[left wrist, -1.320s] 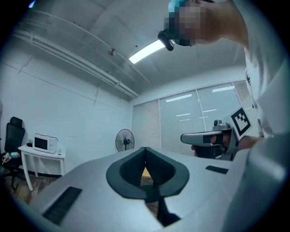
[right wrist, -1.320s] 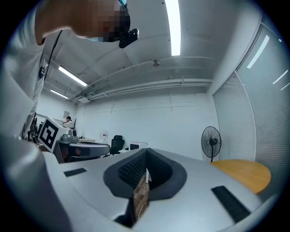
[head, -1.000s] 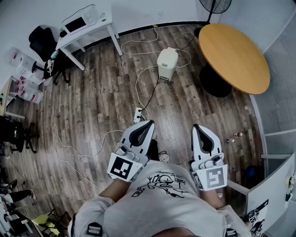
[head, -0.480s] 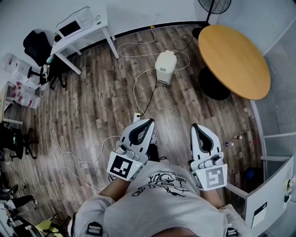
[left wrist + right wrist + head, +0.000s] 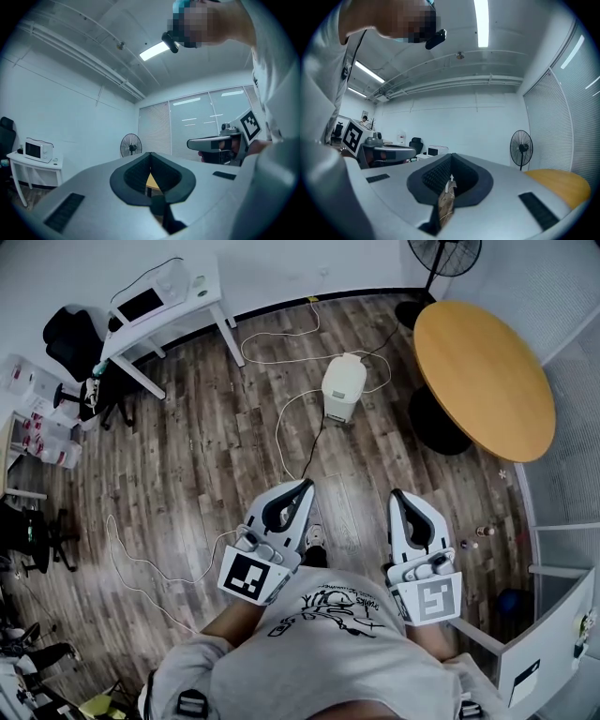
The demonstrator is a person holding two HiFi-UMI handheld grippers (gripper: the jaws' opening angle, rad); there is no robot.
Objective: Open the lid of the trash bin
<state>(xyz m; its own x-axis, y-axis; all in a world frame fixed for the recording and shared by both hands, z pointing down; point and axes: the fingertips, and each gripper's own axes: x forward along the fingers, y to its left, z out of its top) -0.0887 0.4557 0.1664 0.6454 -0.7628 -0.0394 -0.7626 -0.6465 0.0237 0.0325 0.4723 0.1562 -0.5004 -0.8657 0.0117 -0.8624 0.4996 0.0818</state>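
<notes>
The far white plastic trash bin (image 5: 343,387) is closed; its lid (image 5: 345,373) is judged light and rigid, best lifted at the lip. The left tongs (image 5: 301,487) and right tongs (image 5: 398,496) are pressed together, empty.

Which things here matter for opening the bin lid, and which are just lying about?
Belongs: trash bin, lid closed; left gripper and right gripper, both shut, empty.
Lying about: round table, fan, white desk, floor cable, office chair.

wood floor (image 5: 197,465), round table (image 5: 483,376), fan (image 5: 448,254)
</notes>
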